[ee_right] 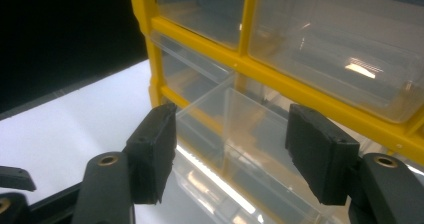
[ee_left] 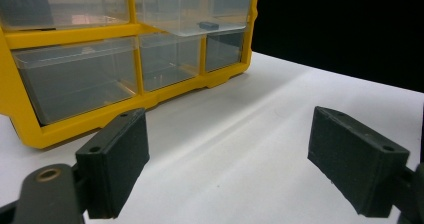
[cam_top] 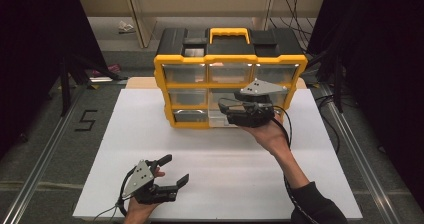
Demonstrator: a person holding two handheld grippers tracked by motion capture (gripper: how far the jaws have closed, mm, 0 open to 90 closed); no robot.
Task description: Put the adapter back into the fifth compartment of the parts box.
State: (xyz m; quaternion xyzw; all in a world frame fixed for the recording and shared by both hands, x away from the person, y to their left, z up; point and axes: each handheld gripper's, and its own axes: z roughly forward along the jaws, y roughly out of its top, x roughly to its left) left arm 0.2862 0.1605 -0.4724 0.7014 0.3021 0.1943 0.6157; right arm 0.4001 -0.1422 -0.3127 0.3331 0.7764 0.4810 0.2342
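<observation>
Drawers are the whole story on this one: a yellow-framed plastic organizer cabinet with clear drawers and a black lid with a yellow handle (cam_top: 230, 79) sits at the far middle of the white table top (cam_top: 150, 134). Going left to right, the left gripper (cam_top: 174, 170) is parked low near the front edge of the table, jaws spread wide with nothing between them, and its own view looks across bare table at the cabinet's lower rows, well apart from it. The cabinet lies forward and to the right of that claw, so it's clearly the farther hand. Then the right gripper (cam_top: 223, 106) is up against the cabinet front, and its own view has a clear plastic drawer, partly pulled out of the frame (ee_right: 235, 134), poking straight toward the camera between the two open black pads (ee_right: 155, 149). Its long axis runs in and out of the cabinet, right along the line of the claw. The jaws look spread just wider than the drawer; can't tell whether either pad touches its wall. So probably the right hand is the one about to pinch or push that drawer.
</observation>
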